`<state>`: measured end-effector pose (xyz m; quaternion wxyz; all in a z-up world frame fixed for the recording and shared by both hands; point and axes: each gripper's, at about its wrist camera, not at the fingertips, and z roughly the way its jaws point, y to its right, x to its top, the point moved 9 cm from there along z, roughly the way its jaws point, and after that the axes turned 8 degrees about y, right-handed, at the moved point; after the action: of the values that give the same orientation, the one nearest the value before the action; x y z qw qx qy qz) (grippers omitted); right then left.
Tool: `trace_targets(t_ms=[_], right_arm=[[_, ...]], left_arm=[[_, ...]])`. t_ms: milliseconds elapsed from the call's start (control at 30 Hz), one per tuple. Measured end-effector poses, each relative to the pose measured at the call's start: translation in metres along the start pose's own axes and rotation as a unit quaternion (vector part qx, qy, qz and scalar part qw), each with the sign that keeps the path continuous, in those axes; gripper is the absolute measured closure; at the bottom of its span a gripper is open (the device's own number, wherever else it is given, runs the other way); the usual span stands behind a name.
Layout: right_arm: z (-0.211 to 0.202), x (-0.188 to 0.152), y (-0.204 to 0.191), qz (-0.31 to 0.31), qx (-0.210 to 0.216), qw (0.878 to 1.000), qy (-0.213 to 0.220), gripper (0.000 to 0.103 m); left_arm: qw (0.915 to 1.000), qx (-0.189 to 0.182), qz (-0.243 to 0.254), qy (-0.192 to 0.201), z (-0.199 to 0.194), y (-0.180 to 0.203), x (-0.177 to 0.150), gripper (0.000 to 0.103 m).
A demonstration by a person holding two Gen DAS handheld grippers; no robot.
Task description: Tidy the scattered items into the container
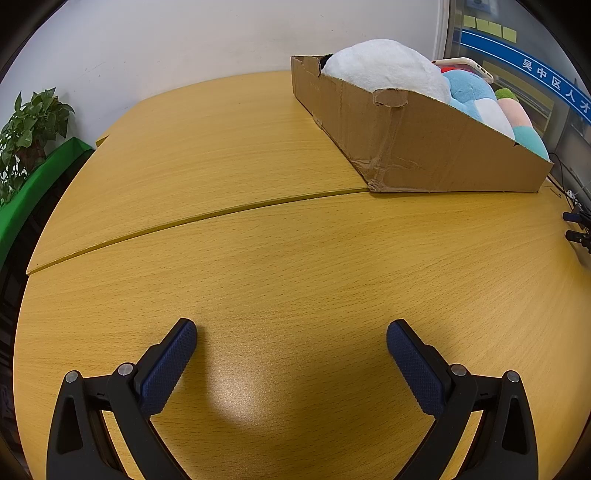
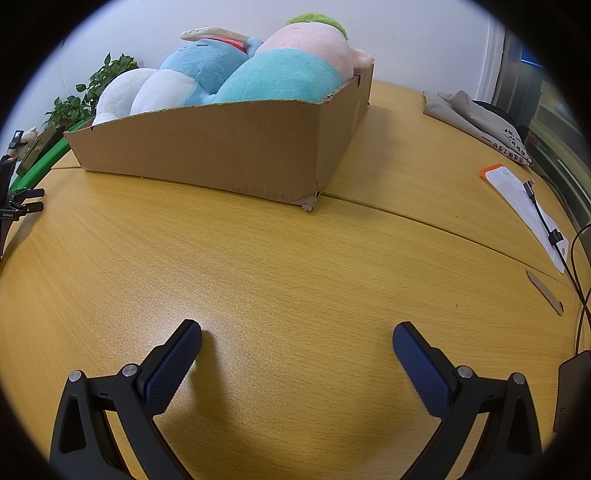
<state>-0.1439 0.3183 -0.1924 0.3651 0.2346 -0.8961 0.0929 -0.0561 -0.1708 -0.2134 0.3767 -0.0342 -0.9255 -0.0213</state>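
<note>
On the table (image 1: 258, 236): a box (image 1: 417, 147) stands at the far side, straddling the seam between two wooden panels
Box, look: brown cardboard, low walls, rims torn and uneven, near corner crushed in both views
Box, contents: plush toys heaped above the rim; a white plush (image 1: 388, 66), a blue plush (image 2: 207, 62), and a pink plush (image 2: 310, 44) with green hair and a teal lower body
Phone: a phone (image 2: 214, 33) in a pale case lies flat on top of the blue plush
Box, axis: in the left view the long side runs from the near corner back toward the wall; in the right view a long side faces the camera and the short end recedes to the right
Left gripper (image 1: 291, 339): jaws wide apart, nothing between them, low over bare wood, well short of the box
Right gripper (image 2: 297, 341): jaws wide apart, nothing between them, low over bare wood
Right edge: a white pouch (image 2: 524, 206) with a cable (image 2: 539, 210) across it, and grey cloth (image 2: 476, 118) behind
Left edge: plant (image 1: 29, 125)
</note>
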Motion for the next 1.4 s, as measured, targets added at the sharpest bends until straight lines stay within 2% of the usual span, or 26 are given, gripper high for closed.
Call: trace_targets(t_ms=[1400], right_arm=[[0.0007,-0.0002,0.0006,0.0,-0.001,1.0,0.0,0.0]], left_arm=[[1.0,0.001,-0.001,0.0,-0.0008,0.0006,-0.0007,0.0]])
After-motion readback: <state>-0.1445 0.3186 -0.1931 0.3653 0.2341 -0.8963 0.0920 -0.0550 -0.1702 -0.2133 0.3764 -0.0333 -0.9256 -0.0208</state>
